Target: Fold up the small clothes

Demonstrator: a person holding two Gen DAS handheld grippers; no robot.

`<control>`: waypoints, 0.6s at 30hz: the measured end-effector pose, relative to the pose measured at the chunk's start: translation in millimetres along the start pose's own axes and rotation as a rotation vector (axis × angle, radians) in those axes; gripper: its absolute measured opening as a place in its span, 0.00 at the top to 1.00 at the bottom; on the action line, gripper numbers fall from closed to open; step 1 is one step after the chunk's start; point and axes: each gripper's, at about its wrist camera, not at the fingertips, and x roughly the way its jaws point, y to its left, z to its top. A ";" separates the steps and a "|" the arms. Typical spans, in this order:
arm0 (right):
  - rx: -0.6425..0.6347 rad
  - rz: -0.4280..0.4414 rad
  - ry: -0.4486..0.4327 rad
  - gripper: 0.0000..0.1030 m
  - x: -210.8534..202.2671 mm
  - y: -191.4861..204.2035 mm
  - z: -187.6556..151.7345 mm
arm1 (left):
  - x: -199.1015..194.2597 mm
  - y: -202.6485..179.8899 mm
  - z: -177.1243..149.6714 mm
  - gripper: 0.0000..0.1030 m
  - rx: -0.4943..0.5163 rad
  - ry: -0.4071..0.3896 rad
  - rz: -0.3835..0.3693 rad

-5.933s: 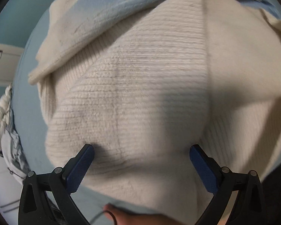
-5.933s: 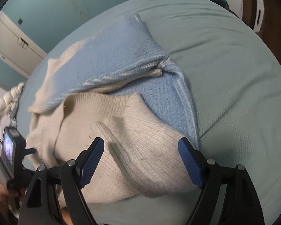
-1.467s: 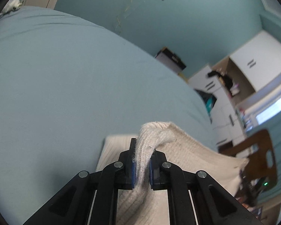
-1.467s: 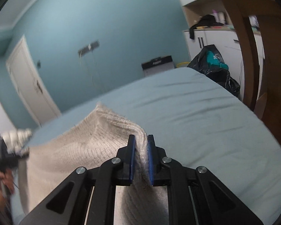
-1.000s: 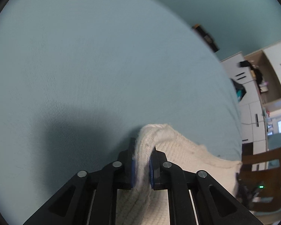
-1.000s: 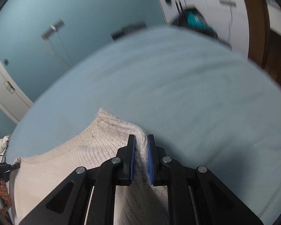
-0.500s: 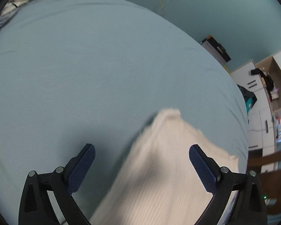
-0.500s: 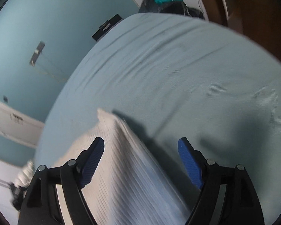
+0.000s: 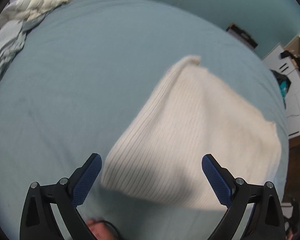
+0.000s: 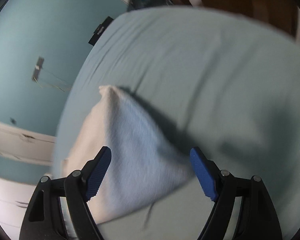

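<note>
Pale blue-green sheet covers the bed, filling most of both views. Teal wall behind the bed's far edge, with a small dark plate and thin wires on it, nothing readable. Cream ribbed sweater folded into a rough rectangle, flat on the bed toward its right side, one corner sticking up at the far end. Same sweater blurred in the right wrist view, casting a dark shadow on the sheet along its right edge. Rumpled grey bedding and a white braided knit piece heaped at the bed's far-left corner. White cabinets and a dark bag with a teal patch past the bed's right side; no legible labels. Black box on the floor past the bed's far edge, print too small to read. Left gripper over the sweater's near edge, blue pads spread wide, nothing clamped, not touching the knit. Right gripper likewise spread, pads clear of the sweater below. Both jaws just opened, sweater released onto the bed. Bit of a hand with a black cable at the bottom edge of the left wrist view.
</note>
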 end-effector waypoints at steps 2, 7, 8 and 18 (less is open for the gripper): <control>0.106 0.095 0.072 0.24 3.5 -16.9 -12.3 | 7.8 25.2 -8.0 0.02 -0.061 0.051 -0.038; 0.318 0.219 0.225 0.24 42.4 -37.4 -34.8 | 34.7 47.8 -32.4 0.02 -0.298 0.191 -0.235; 0.339 0.211 0.230 0.24 45.5 -40.8 -35.5 | 39.3 48.5 -36.1 0.02 -0.324 0.213 -0.247; 0.329 0.095 0.140 0.69 35.8 -60.7 -36.1 | 100.3 69.3 -37.8 0.02 -0.537 0.346 -0.266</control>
